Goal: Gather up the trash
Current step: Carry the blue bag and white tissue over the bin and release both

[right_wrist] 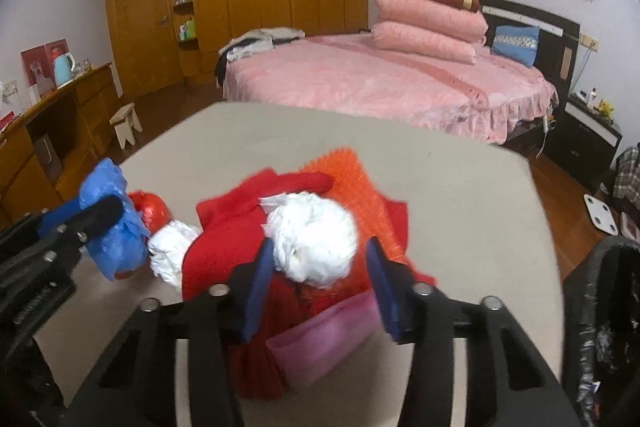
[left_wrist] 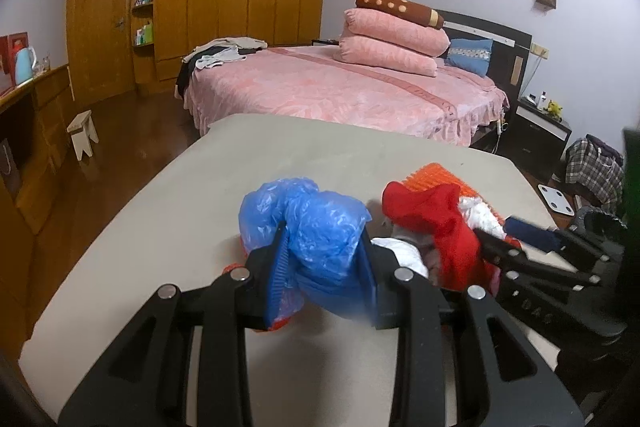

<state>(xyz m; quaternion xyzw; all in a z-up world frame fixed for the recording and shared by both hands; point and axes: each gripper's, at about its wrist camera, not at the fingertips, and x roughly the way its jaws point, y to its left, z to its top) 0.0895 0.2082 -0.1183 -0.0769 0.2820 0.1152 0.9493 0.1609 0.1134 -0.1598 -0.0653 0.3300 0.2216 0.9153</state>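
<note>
- My left gripper is squeezed tight on the crumpled blue plastic bag. I hold it just above the flat grey table.
- My right gripper is spread wide. Its 2 fingers sit on each side of the fluffy white ball of tissue paper, but I cannot tell if they touch it yet.
- The white ball rests on a soft red cloth. An orange spiky plastic mat and a pink plastic piece lie there too, in 1 messy pile.
- A 2nd white paper lump and a shiny red ball-shaped thing sit between my 2 grippers.
- I think I am in the picking-up step: 1 piece of trash is caught and the next is lined up.
- The black trash bag waits at my right, just past the table edge.
- Next, I think my right fingers must close gently on the white ball alone, so the red cloth does not come up with it.
- Then both pieces need to go over to the black bag.
</note>
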